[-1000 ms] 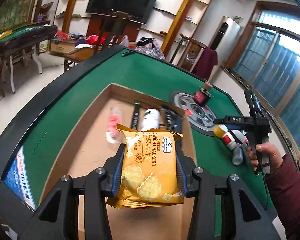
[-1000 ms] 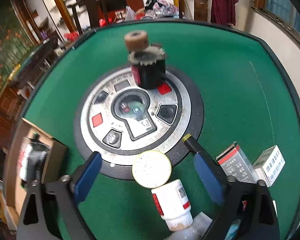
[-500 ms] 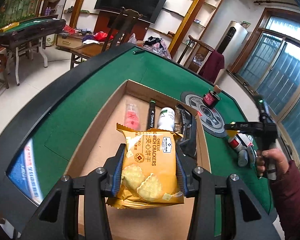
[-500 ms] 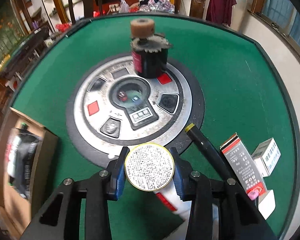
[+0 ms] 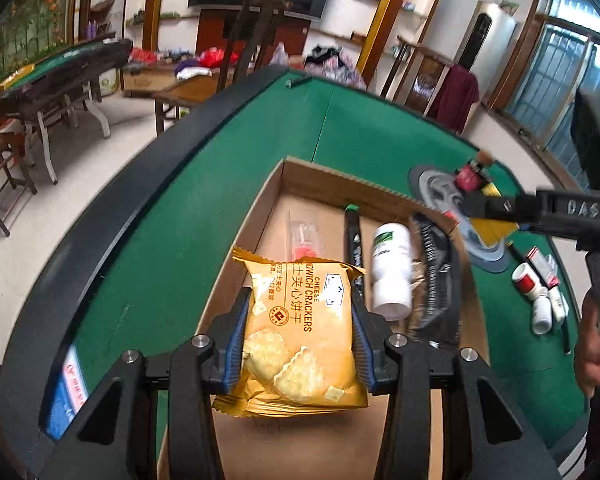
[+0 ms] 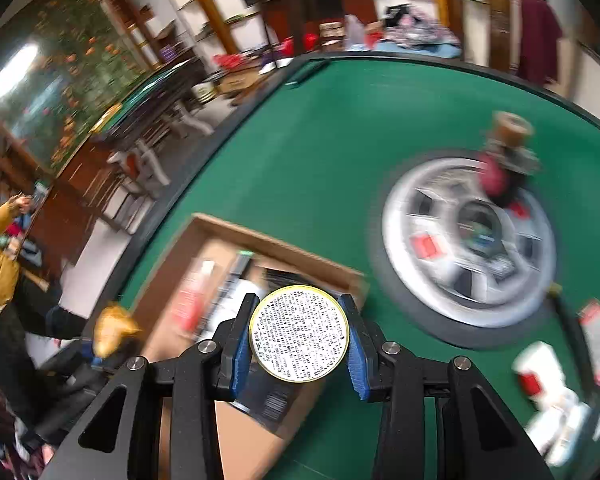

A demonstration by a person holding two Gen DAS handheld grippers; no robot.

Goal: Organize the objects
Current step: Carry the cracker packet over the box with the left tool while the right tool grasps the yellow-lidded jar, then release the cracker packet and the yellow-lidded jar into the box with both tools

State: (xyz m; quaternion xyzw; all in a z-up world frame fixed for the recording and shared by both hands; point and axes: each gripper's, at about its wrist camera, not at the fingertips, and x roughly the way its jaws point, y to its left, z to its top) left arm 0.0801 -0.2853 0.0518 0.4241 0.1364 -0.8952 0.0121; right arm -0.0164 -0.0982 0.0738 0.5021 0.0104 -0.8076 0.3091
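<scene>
A: Left wrist view? 
B: Close above the cardboard box (image 5: 300, 184), angled steeply down, facing across the green table (image 5: 228, 184).

A: Right wrist view? 
B: Close, blurred, angled down from the box's right. Shared: box, round control panel (image 6: 468, 240).

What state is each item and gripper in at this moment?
left gripper: shut on the cracker packet.
cracker packet: held, above the box.
right gripper: shut on the round tin.
round tin: held, lifted off the table, near the box.
cardboard box: open, already holding items.
white bottle: lying in the box.
black marker: lying in the box.
</scene>
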